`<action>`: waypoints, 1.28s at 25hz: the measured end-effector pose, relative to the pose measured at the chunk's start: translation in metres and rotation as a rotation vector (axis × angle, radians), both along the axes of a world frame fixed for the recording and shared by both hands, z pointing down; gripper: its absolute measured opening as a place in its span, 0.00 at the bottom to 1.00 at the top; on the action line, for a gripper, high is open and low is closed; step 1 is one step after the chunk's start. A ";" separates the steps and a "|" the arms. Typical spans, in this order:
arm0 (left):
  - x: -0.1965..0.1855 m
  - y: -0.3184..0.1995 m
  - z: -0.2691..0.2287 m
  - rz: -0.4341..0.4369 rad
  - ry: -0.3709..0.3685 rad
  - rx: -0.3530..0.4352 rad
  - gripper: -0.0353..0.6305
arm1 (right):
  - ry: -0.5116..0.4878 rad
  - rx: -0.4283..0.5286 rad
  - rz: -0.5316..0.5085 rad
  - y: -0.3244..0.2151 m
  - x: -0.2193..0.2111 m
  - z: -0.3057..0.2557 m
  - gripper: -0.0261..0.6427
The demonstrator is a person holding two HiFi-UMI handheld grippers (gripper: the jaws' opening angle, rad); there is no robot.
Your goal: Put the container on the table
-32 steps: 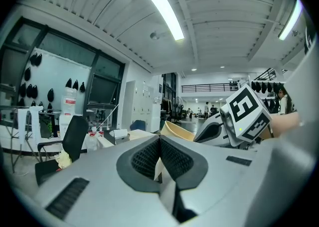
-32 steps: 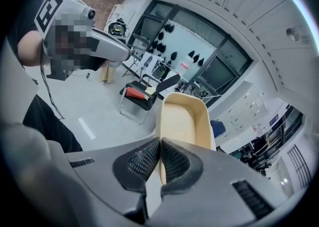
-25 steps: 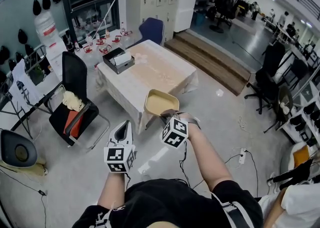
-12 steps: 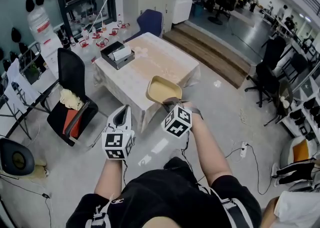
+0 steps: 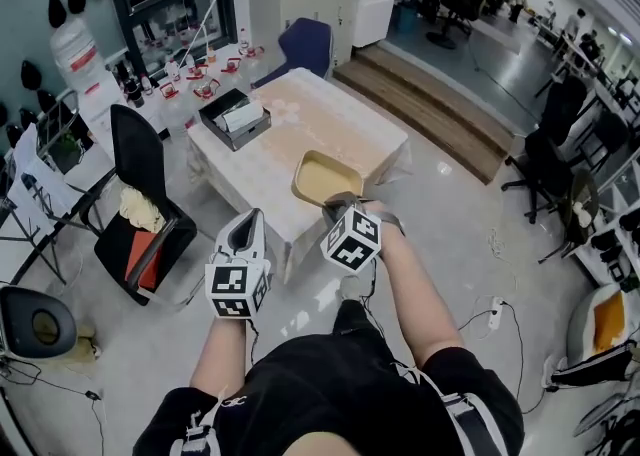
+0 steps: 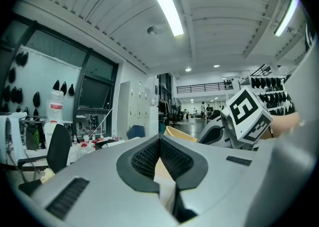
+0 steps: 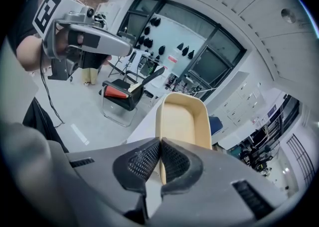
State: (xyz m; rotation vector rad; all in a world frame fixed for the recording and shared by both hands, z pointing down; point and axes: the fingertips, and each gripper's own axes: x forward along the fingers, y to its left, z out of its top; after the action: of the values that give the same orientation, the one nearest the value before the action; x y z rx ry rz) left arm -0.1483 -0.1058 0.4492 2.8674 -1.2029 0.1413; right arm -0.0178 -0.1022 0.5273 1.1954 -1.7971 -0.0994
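Seen from above, we stand on a pale floor facing a counter [image 5: 330,129] draped in a light cloth. Our right claw [image 5: 337,206] is clamped on the near rim of the container [image 5: 325,181], a shallow beige tray with rounded corners that looks empty. The container hangs in the air, reaching away from us. In the head view it overlaps the counter's near edge, and we judge that it is not yet resting on the top. In the right gripper view the two dark ridged pads pinch the thin rim, and the tray juts forward from that single hold.

Our left claw [image 5: 245,237] hovers lower and to the left, apart from the container, its jaws pressed together with nothing between them. A black box [image 5: 235,116] holding white sheets sits at the counter's left corner, well apart from the tray.

The grip is at one end only, so the tray's whole length levers against the pads. A quick tilt, or a knock against the counter edge, could twist it loose. If we release it right at the near edge, part of its base may overhang and it could tip to the floor. Dragging it inward could bunch the cloth.
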 end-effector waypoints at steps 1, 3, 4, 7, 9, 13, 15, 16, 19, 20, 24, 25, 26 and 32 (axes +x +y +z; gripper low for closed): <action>0.009 -0.013 0.001 -0.007 -0.002 0.000 0.07 | -0.005 -0.003 -0.008 -0.014 0.008 0.002 0.07; 0.028 -0.041 0.004 -0.025 -0.005 -0.002 0.07 | -0.016 -0.009 -0.029 -0.044 0.027 0.006 0.07; 0.039 -0.056 0.006 -0.037 -0.006 -0.004 0.07 | -0.017 -0.012 -0.042 -0.061 0.039 0.008 0.07; 0.074 -0.107 0.008 -0.079 -0.011 -0.011 0.07 | -0.006 -0.021 -0.085 -0.117 0.076 0.013 0.07; 0.101 -0.141 0.009 -0.111 -0.020 -0.020 0.07 | 0.003 -0.032 -0.115 -0.154 0.101 0.015 0.07; 0.151 -0.204 0.005 -0.184 -0.027 -0.045 0.07 | 0.016 -0.064 -0.194 -0.222 0.150 0.018 0.07; 0.175 -0.234 0.001 -0.217 -0.025 -0.047 0.07 | 0.031 -0.078 -0.224 -0.256 0.176 0.022 0.07; 0.186 -0.249 0.001 -0.233 -0.026 -0.047 0.07 | 0.038 -0.082 -0.237 -0.273 0.188 0.023 0.07; 0.209 -0.285 0.001 -0.281 -0.027 -0.056 0.07 | 0.050 -0.095 -0.274 -0.318 0.214 0.029 0.07; 0.214 -0.295 0.002 -0.296 -0.028 -0.062 0.07 | 0.055 -0.101 -0.285 -0.331 0.220 0.032 0.07; 0.224 -0.329 0.007 -0.330 -0.032 -0.082 0.07 | 0.086 -0.111 -0.307 -0.378 0.234 0.045 0.07; 0.225 -0.337 0.008 -0.335 -0.033 -0.083 0.07 | 0.097 -0.110 -0.313 -0.390 0.236 0.049 0.07; 0.226 -0.345 0.009 -0.340 -0.034 -0.083 0.07 | 0.109 -0.108 -0.318 -0.401 0.237 0.054 0.07; 0.218 -0.374 0.011 -0.376 -0.025 -0.077 0.07 | 0.173 -0.120 -0.348 -0.445 0.235 0.090 0.07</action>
State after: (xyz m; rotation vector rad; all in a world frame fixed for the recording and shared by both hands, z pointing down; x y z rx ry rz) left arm 0.0698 -0.4800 0.4600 2.5247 -1.6716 0.2075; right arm 0.2171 -0.5468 0.6168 0.7581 -1.8129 -0.2830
